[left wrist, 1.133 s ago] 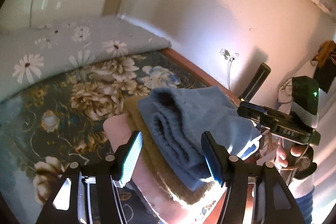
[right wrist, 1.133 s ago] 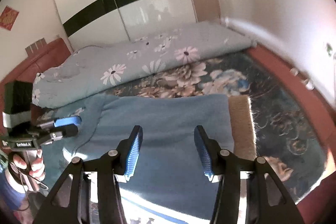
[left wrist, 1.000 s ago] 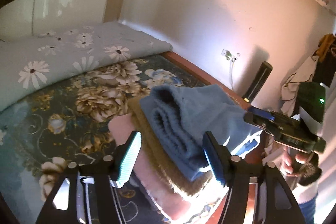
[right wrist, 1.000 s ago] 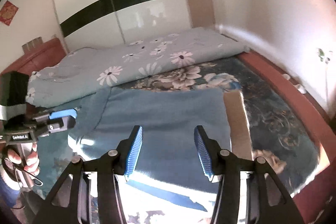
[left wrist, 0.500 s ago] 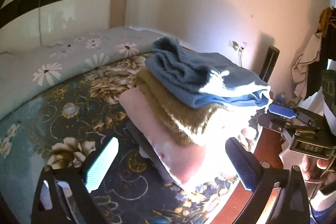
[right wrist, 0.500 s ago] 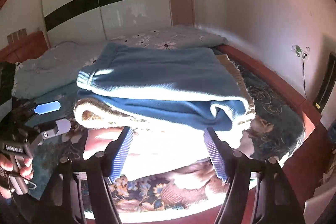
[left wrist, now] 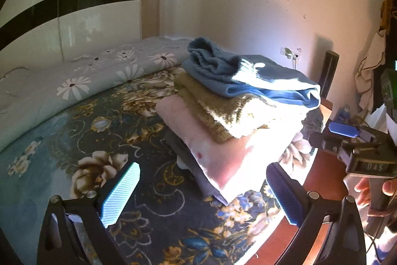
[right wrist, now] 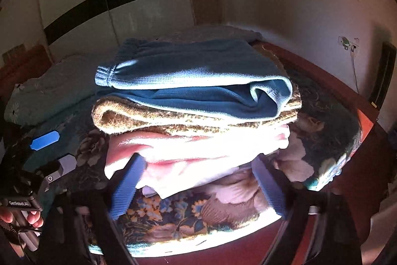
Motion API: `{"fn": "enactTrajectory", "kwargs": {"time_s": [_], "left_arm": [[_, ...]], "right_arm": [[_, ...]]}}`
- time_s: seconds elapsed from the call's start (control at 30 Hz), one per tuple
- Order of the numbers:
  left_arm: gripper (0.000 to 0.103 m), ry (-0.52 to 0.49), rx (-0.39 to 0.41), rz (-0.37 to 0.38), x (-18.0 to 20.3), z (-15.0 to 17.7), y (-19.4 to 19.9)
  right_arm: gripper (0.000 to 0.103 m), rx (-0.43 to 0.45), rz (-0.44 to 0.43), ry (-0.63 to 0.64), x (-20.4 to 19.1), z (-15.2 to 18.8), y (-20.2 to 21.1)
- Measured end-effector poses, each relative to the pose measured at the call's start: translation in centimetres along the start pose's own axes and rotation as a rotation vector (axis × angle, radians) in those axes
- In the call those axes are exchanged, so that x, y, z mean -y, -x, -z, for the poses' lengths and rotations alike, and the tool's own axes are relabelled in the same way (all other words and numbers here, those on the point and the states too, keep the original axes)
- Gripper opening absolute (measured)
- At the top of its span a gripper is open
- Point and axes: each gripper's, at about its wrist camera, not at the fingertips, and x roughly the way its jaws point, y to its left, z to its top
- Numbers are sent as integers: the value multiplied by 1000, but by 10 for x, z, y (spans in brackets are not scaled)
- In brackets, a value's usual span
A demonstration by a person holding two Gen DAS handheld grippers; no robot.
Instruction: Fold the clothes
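A stack of folded clothes sits near the corner of the bed. A folded blue garment lies on top. Under it are a tan fuzzy piece, a pink piece and a grey piece at the bottom. My left gripper is open and empty, low beside the stack. My right gripper is open and empty, level with the stack's base. Each gripper shows in the other's view, the right one and the left one.
The bed has a dark floral cover and a light blue daisy quilt rolled along the back. A red wooden bed frame edges it. A wall socket with cable and hanging clothes are at the right.
Both grippers have drawn back and down from the top of the stack and have opened wider. The blue garment stays lying on top of the stack.
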Motion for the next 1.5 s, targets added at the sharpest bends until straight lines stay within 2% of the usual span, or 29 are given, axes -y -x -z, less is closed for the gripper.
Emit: {"fn": "enactTrajectory", "kwargs": {"time_s": [0.33,0.47,0.7,1.5], "left_arm": [[103,-29,19,-60,17,-3,27],[103,-16,13,-49,18,-2,38],[103,-44,-4,-147,18,4,42],[103,-34,-31,-158,14,13,51]], "right_arm": [[99,-1,42,22,-12,6,20],[99,0,44,29,-15,8,27],[99,-9,62,44,-19,13,38],[99,-8,62,41,-28,14,55]]}}
